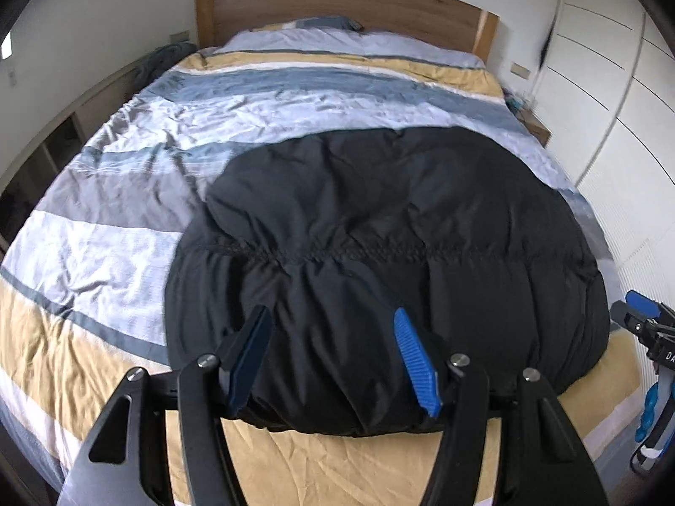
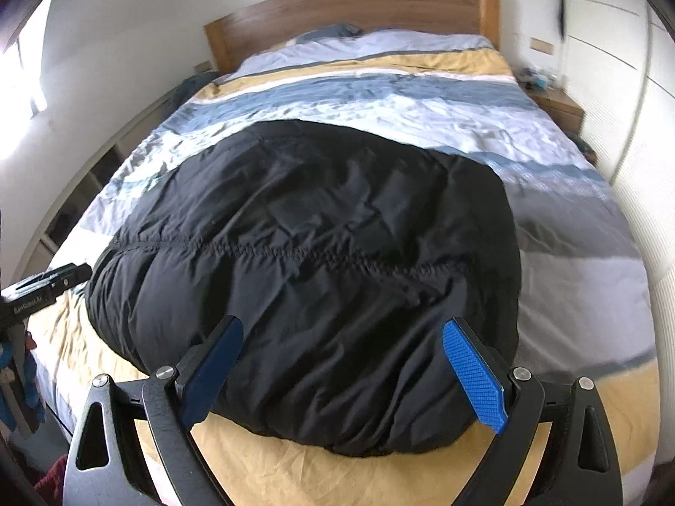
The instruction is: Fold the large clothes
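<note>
You held both the left gripper (image 1: 333, 356) and right gripper (image 2: 344, 362) unclenched over the black jacket (image 1: 379, 261); pinching its near hem evenly looked wisest.

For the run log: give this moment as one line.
stage: mid-fold | black padded jacket: bundled on striped bed | left claw: open, over near hem | right claw: open, over near hem
</note>
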### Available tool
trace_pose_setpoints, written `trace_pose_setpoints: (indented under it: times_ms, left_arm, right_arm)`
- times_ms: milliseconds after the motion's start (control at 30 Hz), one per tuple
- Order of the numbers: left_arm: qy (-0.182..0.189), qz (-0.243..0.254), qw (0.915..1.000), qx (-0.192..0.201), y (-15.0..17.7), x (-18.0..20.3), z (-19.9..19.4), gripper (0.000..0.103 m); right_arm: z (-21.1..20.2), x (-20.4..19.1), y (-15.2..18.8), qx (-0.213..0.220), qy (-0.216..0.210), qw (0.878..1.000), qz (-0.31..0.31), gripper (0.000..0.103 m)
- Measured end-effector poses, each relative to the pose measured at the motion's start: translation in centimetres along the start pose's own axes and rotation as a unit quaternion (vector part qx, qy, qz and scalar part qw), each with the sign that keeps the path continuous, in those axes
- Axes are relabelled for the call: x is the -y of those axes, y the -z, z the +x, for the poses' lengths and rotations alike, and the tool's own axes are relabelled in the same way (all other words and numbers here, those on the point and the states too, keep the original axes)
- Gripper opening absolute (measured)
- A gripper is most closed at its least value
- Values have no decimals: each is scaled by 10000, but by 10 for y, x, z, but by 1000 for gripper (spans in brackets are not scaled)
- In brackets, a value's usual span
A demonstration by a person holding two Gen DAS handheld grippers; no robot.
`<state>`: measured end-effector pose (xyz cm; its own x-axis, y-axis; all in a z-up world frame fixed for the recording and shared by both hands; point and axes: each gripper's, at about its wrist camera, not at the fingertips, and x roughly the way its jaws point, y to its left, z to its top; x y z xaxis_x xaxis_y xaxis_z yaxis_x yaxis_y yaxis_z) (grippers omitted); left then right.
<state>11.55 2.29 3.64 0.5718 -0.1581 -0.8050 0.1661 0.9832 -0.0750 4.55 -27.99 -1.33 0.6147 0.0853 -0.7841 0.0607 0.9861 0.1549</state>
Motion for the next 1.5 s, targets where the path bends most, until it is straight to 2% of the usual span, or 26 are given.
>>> trace_pose_setpoints:
  times_ms: [133,233,300,333,367,733,900,1000,1200,1500]
  left_arm:
    - [170,45,9998,-121,6,-1,4,59]
    - [252,44,9995,-161,11,-3,6,59]
    - [269,78,9995,-165,14,-2,4,67]
    - [259,106,9995,-132,16,-1,3,76]
    - [244,138,9996,-67,17,1,0,77]
    - [235,252,9992,-209,34,6,-23,78]
    - [-182,228,9993,-251,41,5,-38,78]
    - [-93,45,9994,-326,42,-1,-46,78]
    - [-306,143,9993,-173,39,1,-64,78]
    - [-288,220,9991,-227,36,3,-76,78]
  right_arm:
    - [1,-9,12,-51,209,9995,212,95]
    - [-2,-20,22,-41,393,9988,296,103]
    - [-4,-25,27,-48,458,9984,320,103]
    - [-6,-28,29,-60,504,9982,333,103]
    - [-7,-31,32,-73,543,9978,360,103]
    - [-35,-50,46,-28,760,9962,414,103]
    - [-46,-56,48,-10,807,9964,261,103]
    - [-52,-57,48,26,830,9963,202,103]
    - [-58,-55,49,53,845,9963,168,103]
    - [-68,-56,48,89,835,9964,68,103]
